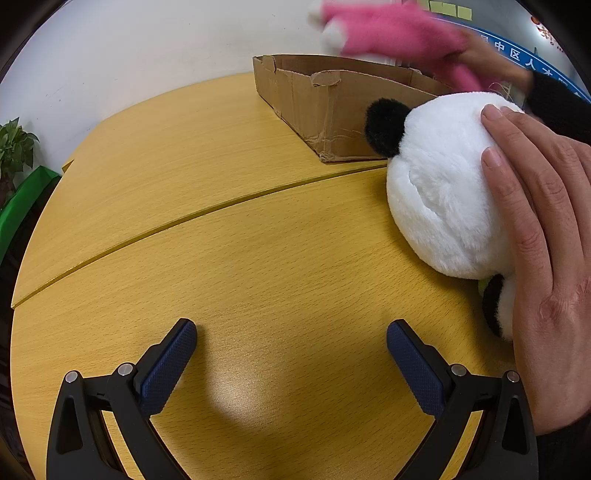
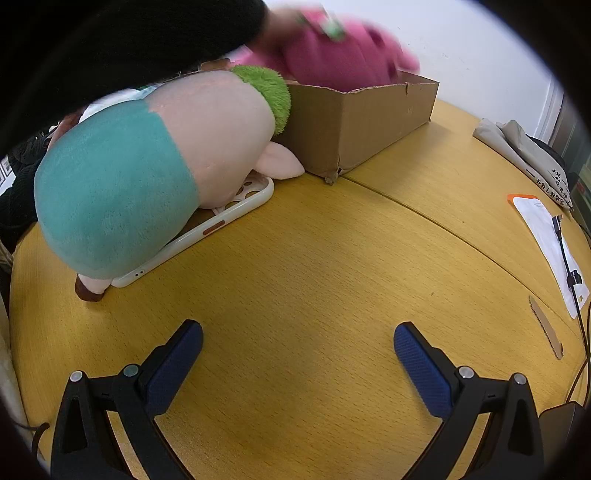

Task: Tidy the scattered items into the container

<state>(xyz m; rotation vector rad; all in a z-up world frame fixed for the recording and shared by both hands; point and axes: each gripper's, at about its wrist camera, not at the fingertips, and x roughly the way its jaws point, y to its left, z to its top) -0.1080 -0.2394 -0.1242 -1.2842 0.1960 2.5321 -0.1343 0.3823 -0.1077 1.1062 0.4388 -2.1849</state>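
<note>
- The left hand-held gripper point(image 1: 291, 332) hangs released over the yellow wooden surface point(image 1: 229, 258), its blue pads spread wide with nothing between them.
- Ahead of it and to its right lies a white plush panda point(image 1: 443, 192) with black ears, resting on the surface; a bare hand point(image 1: 543, 236) lies flat on the panda's right side, fingers touching the fur.
- Further ahead, beyond the panda, stands the open cardboard box point(image 1: 332, 110), one corner turned toward this gripper (its near edge is torn and taped).
- Above the box a blurred pink plush toy point(image 1: 388, 33) is held by a second hand; whether it touches the box I cannot tell.
- The right hand-held gripper point(image 2: 298, 338) is likewise released, pads wide apart over bare surface point(image 2: 314, 258), grasping nothing.
- Ahead and to its left lies a pink and teal plush pig point(image 2: 155, 166) with a green tuft, lying partly on a white phone case point(image 2: 207, 232).
- Just beyond the pig, touching its head end, stands the cardboard box point(image 2: 369, 122), with the pink plush toy point(image 2: 340, 55) at its rim under a dark sleeve point(image 2: 129, 40).
- Far to its right lie a white paper point(image 2: 546, 243) with a black cable across it, and a folded cloth bag point(image 2: 517, 147).
</note>
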